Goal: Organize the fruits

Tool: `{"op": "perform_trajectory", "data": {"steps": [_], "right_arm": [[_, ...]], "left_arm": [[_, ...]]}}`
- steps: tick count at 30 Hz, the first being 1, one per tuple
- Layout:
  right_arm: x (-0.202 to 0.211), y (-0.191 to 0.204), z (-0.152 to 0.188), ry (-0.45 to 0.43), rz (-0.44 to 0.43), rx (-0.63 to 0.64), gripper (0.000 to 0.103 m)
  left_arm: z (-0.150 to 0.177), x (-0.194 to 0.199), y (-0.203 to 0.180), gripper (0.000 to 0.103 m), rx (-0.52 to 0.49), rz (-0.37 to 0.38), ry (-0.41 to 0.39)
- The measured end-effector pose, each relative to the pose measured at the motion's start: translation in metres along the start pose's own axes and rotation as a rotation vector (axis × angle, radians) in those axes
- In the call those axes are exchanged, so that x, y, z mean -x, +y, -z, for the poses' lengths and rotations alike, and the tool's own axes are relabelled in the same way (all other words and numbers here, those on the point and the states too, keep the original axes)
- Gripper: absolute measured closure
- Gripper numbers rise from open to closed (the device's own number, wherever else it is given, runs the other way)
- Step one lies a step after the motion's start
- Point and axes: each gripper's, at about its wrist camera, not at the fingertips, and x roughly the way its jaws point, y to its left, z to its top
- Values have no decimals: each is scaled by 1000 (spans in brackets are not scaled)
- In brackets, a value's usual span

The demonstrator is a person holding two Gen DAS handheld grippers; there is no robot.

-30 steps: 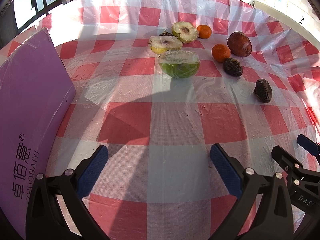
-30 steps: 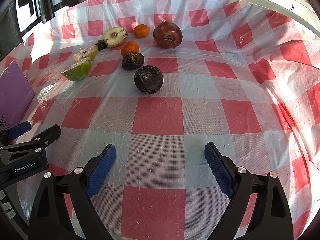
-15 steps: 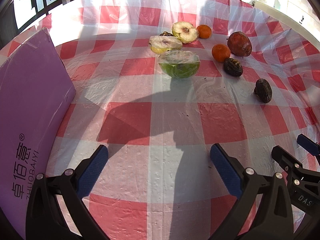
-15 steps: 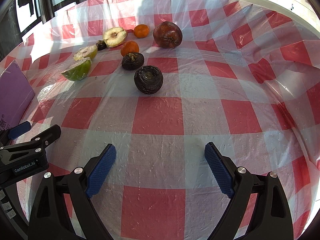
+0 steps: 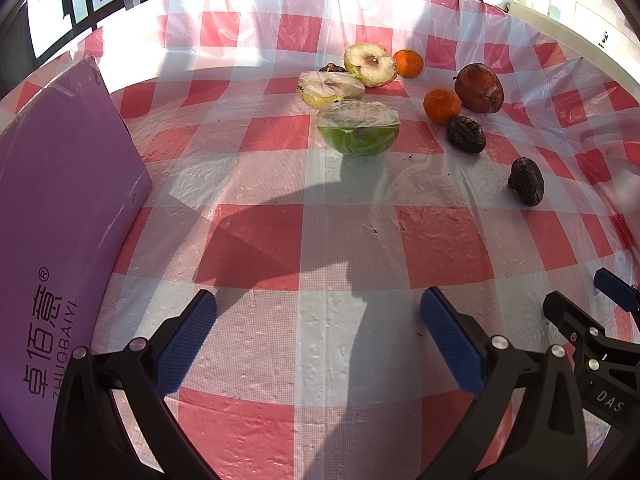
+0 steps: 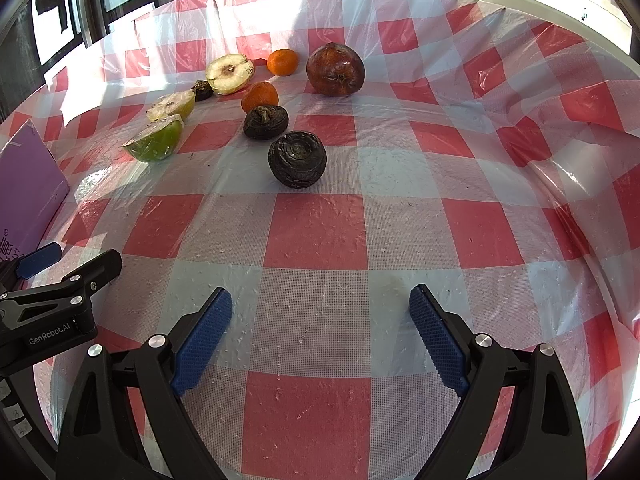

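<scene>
**A:** so where's all the fruit sitting right now?

**B:** all bunched toward the far side of the red-and-white checked tablecloth (image 6: pixel 316 236). Closest to the right gripper (image 6: pixel 320 334) there's a shrivelled black fruit (image 6: pixel 297 159) lying on its own, with a second dark wrinkly one (image 6: pixel 266 121) just behind it. An orange tangerine (image 6: pixel 260 97) is touching or nearly touching that one, and another tangerine (image 6: pixel 283 62) is sitting further back, next to a big brown-red apple (image 6: pixel 335 69).

**A:** and the cut ones?

**B:** three halves off to the left. A green half (image 5: pixel 359 130) wrapped in cling film is sitting cut side up, a pale yellow-green wrapped half (image 5: pixel 330 89) is right behind it, and a whitish half (image 5: pixel 370 64) is tilting its cut face toward the camera at the back. A small dark bit (image 5: pixel 332 67) is peeking out between those two, can't tell what it is.

**A:** grippers doing anything?

**B:** nope. Left gripper (image 5: pixel 318 334) and the right one are both hovering low over bare cloth, blue pads spread wide, nothing between them, well short of the fruit. A purple box (image 5: pixel 60 216) is standing along the left edge.
</scene>
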Motion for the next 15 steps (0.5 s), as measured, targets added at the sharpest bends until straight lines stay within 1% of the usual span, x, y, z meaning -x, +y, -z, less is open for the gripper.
{"op": "perform_trajectory", "data": {"steps": [15], "right_arm": [[1, 1, 0, 0, 4, 1, 16]], "left_arm": [[0, 0, 0, 1, 0, 0, 0]]}}
